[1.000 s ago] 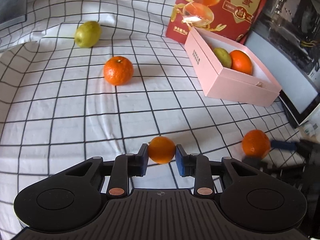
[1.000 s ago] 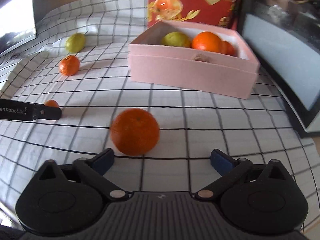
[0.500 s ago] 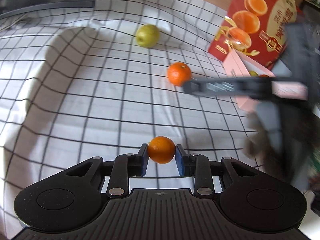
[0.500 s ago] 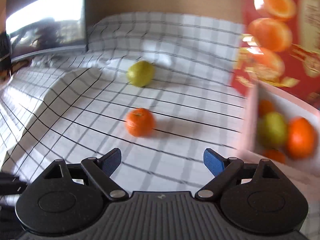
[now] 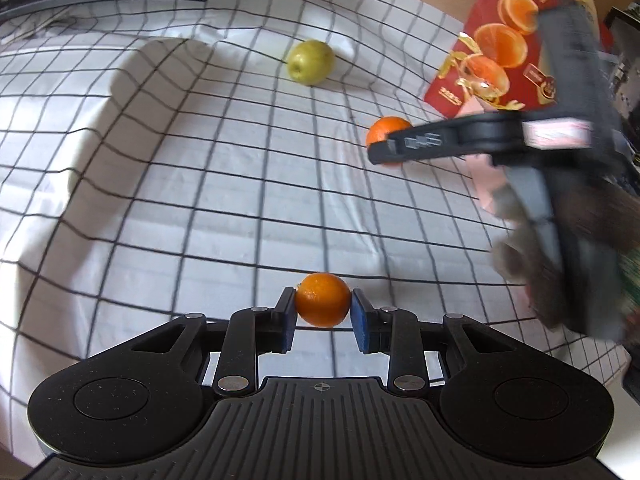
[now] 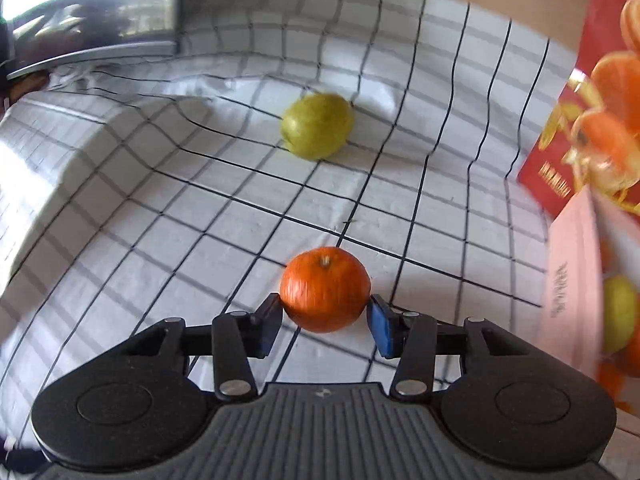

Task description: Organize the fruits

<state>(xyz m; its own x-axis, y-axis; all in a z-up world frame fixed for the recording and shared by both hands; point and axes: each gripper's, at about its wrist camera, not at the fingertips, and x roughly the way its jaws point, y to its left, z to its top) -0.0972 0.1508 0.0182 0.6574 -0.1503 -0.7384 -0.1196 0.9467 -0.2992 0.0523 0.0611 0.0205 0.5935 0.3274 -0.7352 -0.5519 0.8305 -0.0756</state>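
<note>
The left gripper (image 5: 323, 312) pinches a small round orange fruit (image 5: 322, 299) between its two blue pads, one pad on each side of it. Under it lies a white cloth with black grid lines (image 5: 200, 184). Far ahead of this gripper a round yellow-green fruit (image 5: 311, 61) sits on the cloth. Ahead and to the right, the right gripper (image 5: 384, 151) reaches across, and a bigger round orange fruit (image 5: 385, 128) peeks out from behind its tip. In the right wrist view, the right gripper (image 6: 325, 320) has that bigger orange fruit (image 6: 325, 289) between its blue pads. The pads sit right at the sides of the fruit, but I cannot tell if they squeeze it yet. The fruit rests on the cloth (image 6: 200, 216), stem up. The yellow-green fruit (image 6: 317, 125) lies farther ahead. To the right of this gripper is a pink cardboard box (image 6: 572, 272) with more yellow-green and orange fruit inside, blurred. Behind it stands a red carton with orange pictures (image 6: 592, 128).
</note>
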